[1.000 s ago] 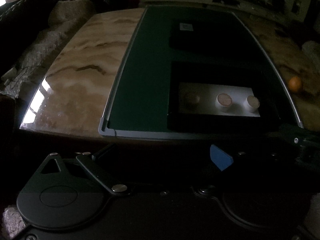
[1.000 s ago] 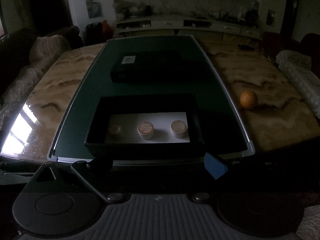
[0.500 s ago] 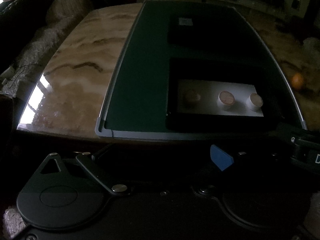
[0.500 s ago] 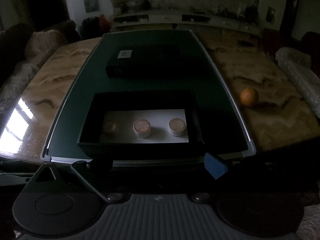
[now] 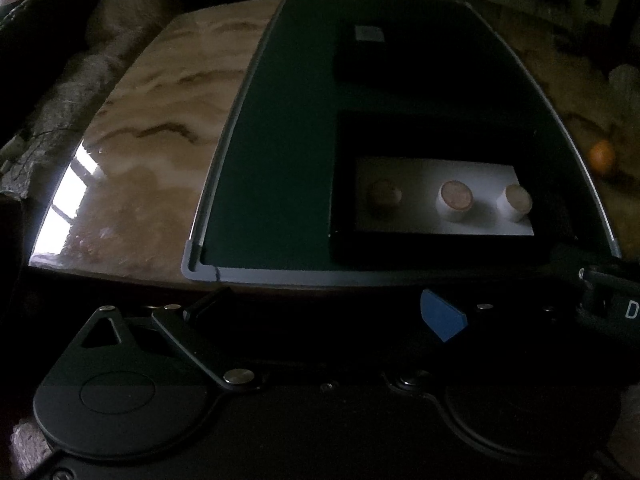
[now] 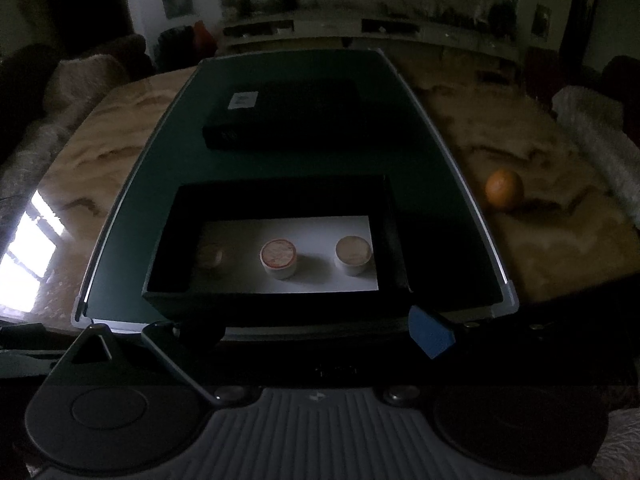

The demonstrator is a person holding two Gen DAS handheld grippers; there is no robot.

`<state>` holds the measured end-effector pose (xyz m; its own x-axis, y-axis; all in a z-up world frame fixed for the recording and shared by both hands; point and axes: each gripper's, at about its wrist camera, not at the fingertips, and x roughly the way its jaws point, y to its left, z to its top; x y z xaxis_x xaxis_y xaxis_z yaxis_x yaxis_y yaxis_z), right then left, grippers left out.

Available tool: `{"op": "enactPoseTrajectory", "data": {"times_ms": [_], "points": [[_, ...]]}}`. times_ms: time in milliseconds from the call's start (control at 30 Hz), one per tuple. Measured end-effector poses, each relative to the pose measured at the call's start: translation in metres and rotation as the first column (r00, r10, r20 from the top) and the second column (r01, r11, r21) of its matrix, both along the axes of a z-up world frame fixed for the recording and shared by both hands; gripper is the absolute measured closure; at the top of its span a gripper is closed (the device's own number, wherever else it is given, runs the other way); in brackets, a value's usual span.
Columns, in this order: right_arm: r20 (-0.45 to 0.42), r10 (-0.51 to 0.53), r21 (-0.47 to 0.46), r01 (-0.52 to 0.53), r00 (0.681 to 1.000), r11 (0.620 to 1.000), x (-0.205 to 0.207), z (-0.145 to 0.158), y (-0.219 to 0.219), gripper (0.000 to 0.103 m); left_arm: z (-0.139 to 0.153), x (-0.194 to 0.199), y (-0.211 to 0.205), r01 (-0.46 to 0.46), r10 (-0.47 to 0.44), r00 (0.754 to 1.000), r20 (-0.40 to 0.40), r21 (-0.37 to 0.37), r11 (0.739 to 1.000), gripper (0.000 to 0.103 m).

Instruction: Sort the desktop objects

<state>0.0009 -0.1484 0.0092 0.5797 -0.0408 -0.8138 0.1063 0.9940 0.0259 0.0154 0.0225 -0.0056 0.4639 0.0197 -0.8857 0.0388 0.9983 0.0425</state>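
Three small pots (image 6: 280, 258) are sitting in the open black box (image 6: 276, 298) just ahead of both sets of fingers, which are closing in nearer than a second ago, spread apart and empty; sorting is only starting.

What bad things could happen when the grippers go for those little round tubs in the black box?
The three little tubs sit low inside the open black box, so a gripper could bump its walls and shove it across the green mat. The orange lies loose on the marble table and might roll if knocked. It's dim, so aiming may be harder.
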Motion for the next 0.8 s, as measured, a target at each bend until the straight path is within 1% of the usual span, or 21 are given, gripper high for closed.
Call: {"op": "enactPoseTrajectory", "data": {"times_ms": [533, 800], "points": [[-0.023, -0.003, 0.009, 0.003, 1.0, 1.0, 0.026, -0.015, -0.008, 0.003, -0.015, 0.025, -0.007, 0.007, -0.007, 0.999, -0.039, -0.006, 1.0, 0.002], [-0.01, 0.008, 0.025, -0.008, 1.0, 1.0, 0.052, -0.021, -0.018, 0.003, -0.021, 0.042, -0.008, 0.01, -0.011, 0.999, -0.052, -0.009, 1.0, 0.002]]}}
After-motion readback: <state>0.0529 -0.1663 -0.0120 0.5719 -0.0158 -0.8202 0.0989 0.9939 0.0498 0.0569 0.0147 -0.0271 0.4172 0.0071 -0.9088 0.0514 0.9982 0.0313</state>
